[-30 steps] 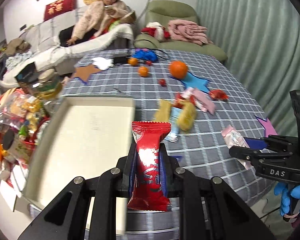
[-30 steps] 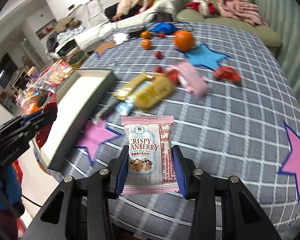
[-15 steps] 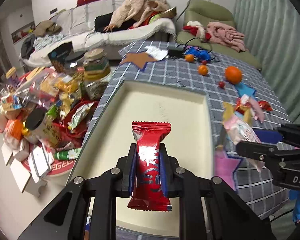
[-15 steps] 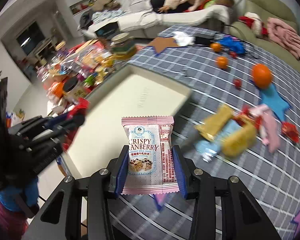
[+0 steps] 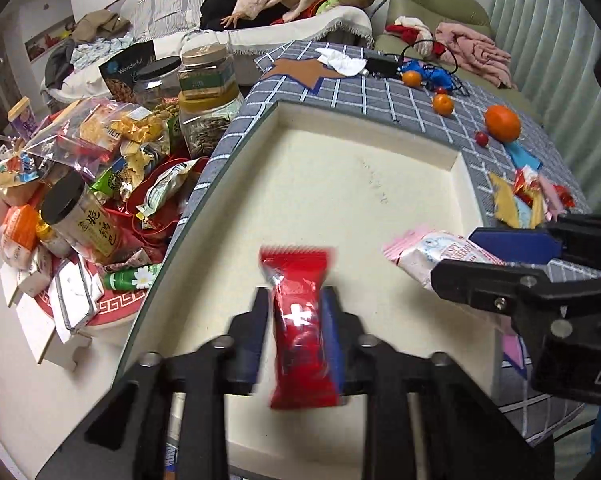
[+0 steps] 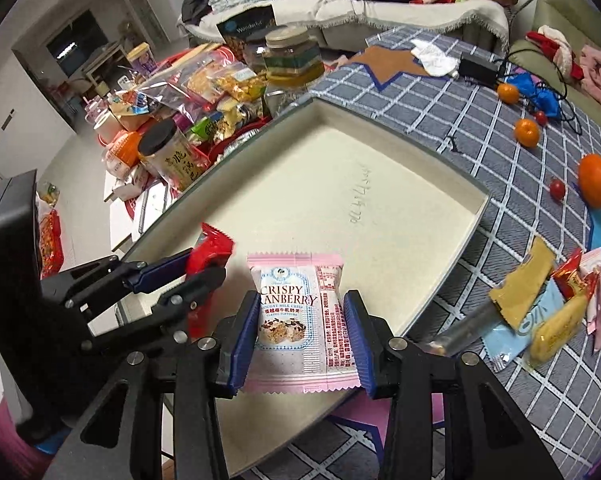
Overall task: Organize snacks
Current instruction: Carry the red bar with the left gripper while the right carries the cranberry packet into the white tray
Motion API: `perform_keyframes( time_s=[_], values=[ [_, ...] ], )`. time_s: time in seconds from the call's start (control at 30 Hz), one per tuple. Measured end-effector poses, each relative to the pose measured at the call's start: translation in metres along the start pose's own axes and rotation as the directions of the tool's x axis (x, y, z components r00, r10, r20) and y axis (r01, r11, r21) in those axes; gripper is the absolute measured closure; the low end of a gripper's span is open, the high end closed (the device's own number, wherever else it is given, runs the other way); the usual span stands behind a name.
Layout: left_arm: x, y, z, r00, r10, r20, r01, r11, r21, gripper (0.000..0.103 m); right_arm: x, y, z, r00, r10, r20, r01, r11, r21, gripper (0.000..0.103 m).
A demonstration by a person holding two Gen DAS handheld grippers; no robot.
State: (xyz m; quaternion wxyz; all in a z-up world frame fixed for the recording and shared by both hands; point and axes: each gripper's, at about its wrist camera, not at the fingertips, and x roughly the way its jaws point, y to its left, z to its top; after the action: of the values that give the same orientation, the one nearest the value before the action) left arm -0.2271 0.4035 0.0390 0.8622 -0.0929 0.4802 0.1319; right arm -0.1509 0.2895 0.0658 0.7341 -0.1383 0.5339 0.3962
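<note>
In the left wrist view, the jaws of the left gripper [image 5: 296, 320] stood narrowly apart and clamped on a red snack packet [image 5: 300, 328], which stood upright between them, blurred, over the near part of the cream tray [image 5: 364, 136]. The tray lay empty at the bench's left edge, on the checked cloth [image 5: 404, 92]. To the right, the right gripper [image 5: 456, 258] reached in sideways over the tray's near right corner with a pink packet [image 5: 424, 254] pinched in it. Beyond the tray's far right corner lay an orange [image 5: 502, 122] and a heap of loose snacks [image 5: 528, 196]; off the left edge sat jars and bagged food [image 5: 112, 132].

In the right wrist view, the right gripper [image 6: 302, 320] had its jaws moderately open, closed flat against both sides of the pink cranberry packet [image 6: 300, 320], label facing the camera, above the tray's near end [image 6: 440, 168]. The left gripper [image 6: 198, 268] came in from the left, just beside it, the red packet [image 6: 212, 246] poking past its tips.

The likeliest trouble, as I judged it, was the two grippers crowding the same near end of the tray: a bump could twist a slick wrapper out of its hold. Let go too near the rim, either packet could slide off the bench edge.
</note>
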Motion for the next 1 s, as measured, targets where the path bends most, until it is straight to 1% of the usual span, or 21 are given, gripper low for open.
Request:
perform_keyframes(
  time_s=[0.03, 0.07, 0.1, 0.17, 0.27, 0.4, 0.47, 0.53, 0.63, 0.73, 0.8, 0.87, 1.0],
  values=[
    [0.001, 0.000, 0.000, 1.000, -0.001, 0.000, 0.001, 1.000, 0.001, 0.044, 0.002, -0.001, 0.000, 1.000, -0.002, -0.007, 0.002, 1.000, 0.003, 0.058],
    [0.000, -0.001, -0.001, 1.000, -0.003, 0.007, 0.003, 1.000, -0.002, 0.038, 0.002, -0.002, 0.000, 1.000, -0.007, -0.009, 0.007, 1.000, 0.006, 0.047],
    [-0.001, 0.000, -0.001, 1.000, -0.006, 0.014, 0.006, 1.000, -0.003, 0.033, 0.001, -0.004, 0.000, 1.000, -0.026, 0.000, 0.026, 1.000, 0.013, 0.022],
    [-0.004, -0.002, 0.000, 1.000, -0.007, 0.021, 0.007, 1.000, 0.003, 0.032, -0.007, -0.010, -0.002, 0.998, -0.055, 0.033, 0.054, 0.998, 0.028, 0.003],
    [-0.007, -0.005, 0.004, 0.999, -0.011, 0.030, 0.011, 1.000, 0.012, 0.030, -0.018, -0.027, -0.007, 0.996, -0.074, 0.050, 0.070, 0.995, 0.068, 0.003],
    [-0.014, -0.018, 0.008, 0.999, -0.018, 0.047, 0.016, 0.999, 0.046, 0.027, -0.034, -0.066, -0.021, 0.987, -0.143, 0.079, 0.128, 0.977, 0.169, 0.003],
    [-0.016, -0.027, 0.010, 0.998, -0.023, 0.053, 0.020, 0.998, 0.061, 0.026, -0.041, -0.101, -0.032, 0.980, -0.181, 0.077, 0.154, 0.950, 0.270, 0.003],
    [-0.018, -0.035, 0.010, 0.998, -0.038, 0.053, 0.034, 0.997, 0.073, 0.025, -0.044, -0.129, -0.042, 0.975, -0.217, 0.058, 0.183, 0.916, 0.358, 0.003],
    [-0.022, -0.050, 0.012, 0.997, -0.053, 0.055, 0.048, 0.994, 0.101, 0.025, -0.047, -0.174, -0.058, 0.964, -0.265, 0.022, 0.219, 0.838, 0.500, 0.003],
    [-0.025, -0.067, 0.013, 0.996, -0.067, 0.057, 0.059, 0.989, 0.139, 0.025, -0.048, -0.201, -0.066, 0.962, -0.274, 0.018, 0.211, 0.781, 0.587, 0.003],
    [-0.029, -0.079, 0.014, 0.996, -0.072, 0.059, 0.061, 0.984, 0.168, 0.024, -0.045, -0.208, -0.064, 0.963, -0.267, 0.024, 0.195, 0.761, 0.618, 0.003],
    [-0.031, -0.090, 0.014, 0.995, -0.080, 0.057, 0.068, 0.979, 0.192, 0.024, -0.039, -0.212, -0.058, 0.964, -0.266, 0.024, 0.194, 0.759, 0.622, 0.003],
    [-0.031, -0.119, 0.012, 0.994, -0.099, 0.043, 0.085, 0.963, 0.254, 0.024, -0.021, -0.215, -0.049, 0.961, -0.278, 0.001, 0.223, 0.773, 0.594, 0.003]
  ],
)
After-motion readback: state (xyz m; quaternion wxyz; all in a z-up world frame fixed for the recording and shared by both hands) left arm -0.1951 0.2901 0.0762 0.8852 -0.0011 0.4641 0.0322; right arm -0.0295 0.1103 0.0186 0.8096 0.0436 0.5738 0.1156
